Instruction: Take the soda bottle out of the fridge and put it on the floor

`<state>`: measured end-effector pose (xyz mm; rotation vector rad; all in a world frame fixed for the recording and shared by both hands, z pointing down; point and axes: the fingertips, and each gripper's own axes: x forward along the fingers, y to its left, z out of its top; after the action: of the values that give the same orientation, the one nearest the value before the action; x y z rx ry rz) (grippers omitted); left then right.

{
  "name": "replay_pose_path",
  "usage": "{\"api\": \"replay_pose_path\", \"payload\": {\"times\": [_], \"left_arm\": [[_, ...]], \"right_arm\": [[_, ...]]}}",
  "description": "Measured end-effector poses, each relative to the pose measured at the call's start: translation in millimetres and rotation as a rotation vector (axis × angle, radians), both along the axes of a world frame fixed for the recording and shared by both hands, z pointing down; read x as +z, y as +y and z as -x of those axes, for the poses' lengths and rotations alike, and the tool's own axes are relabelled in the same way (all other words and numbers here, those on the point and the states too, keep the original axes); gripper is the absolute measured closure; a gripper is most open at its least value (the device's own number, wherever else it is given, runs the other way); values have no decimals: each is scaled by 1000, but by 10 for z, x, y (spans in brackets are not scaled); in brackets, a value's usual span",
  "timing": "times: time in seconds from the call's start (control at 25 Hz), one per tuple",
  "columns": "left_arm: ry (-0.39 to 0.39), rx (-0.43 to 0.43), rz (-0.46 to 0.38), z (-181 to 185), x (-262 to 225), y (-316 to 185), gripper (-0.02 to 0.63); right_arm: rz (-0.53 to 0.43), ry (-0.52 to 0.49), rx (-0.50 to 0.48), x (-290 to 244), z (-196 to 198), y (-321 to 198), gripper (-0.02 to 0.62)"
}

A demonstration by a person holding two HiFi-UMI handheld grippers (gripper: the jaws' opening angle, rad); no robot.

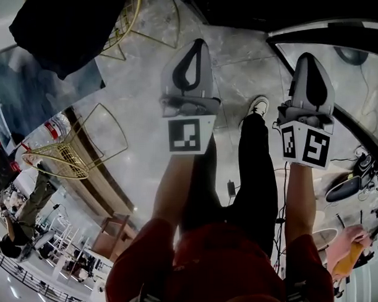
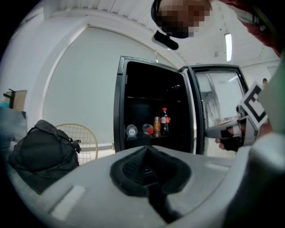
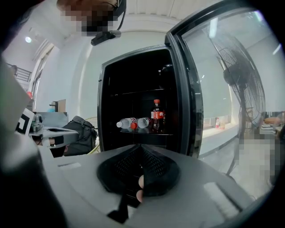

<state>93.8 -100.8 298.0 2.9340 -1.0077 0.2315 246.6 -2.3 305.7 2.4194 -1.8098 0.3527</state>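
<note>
The soda bottle (image 2: 164, 121) (image 3: 156, 116), dark with a red cap and red label, stands upright on a shelf inside the open black fridge (image 2: 119, 107) (image 3: 103, 111). Both grippers are held side by side some way in front of the fridge, pointing at it. In its own view, my left gripper (image 2: 147, 149) (image 1: 198, 44) has its jaws together with nothing between them. The right gripper (image 3: 139, 147) (image 1: 307, 56) is shut and empty too. Each gripper shows at the edge of the other's view.
Beside the soda bottle are an orange can (image 2: 156, 124) and two plastic bottles lying down (image 3: 127, 124). The fridge's glass door (image 3: 213, 89) hangs open on the right. A black bag (image 2: 42, 153) and gold wire chair (image 1: 83, 145) stand left; a fan (image 3: 240, 75) stands right.
</note>
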Motion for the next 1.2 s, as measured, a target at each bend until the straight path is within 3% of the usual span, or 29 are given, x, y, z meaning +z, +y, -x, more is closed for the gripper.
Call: {"api": "replay_pose_path", "payload": {"times": [0.68, 0.96, 1.2], "left_arm": [[-15, -14, 18, 102, 22, 63, 606], [-26, 3, 33, 71, 18, 53, 606], [-19, 3, 1, 29, -18, -19, 606]], "right_arm": [[-73, 35, 25, -257, -186, -271, 586], [-113, 52, 56, -469, -344, -572, 504], [-83, 87, 55, -507, -471, -895, 436]]}}
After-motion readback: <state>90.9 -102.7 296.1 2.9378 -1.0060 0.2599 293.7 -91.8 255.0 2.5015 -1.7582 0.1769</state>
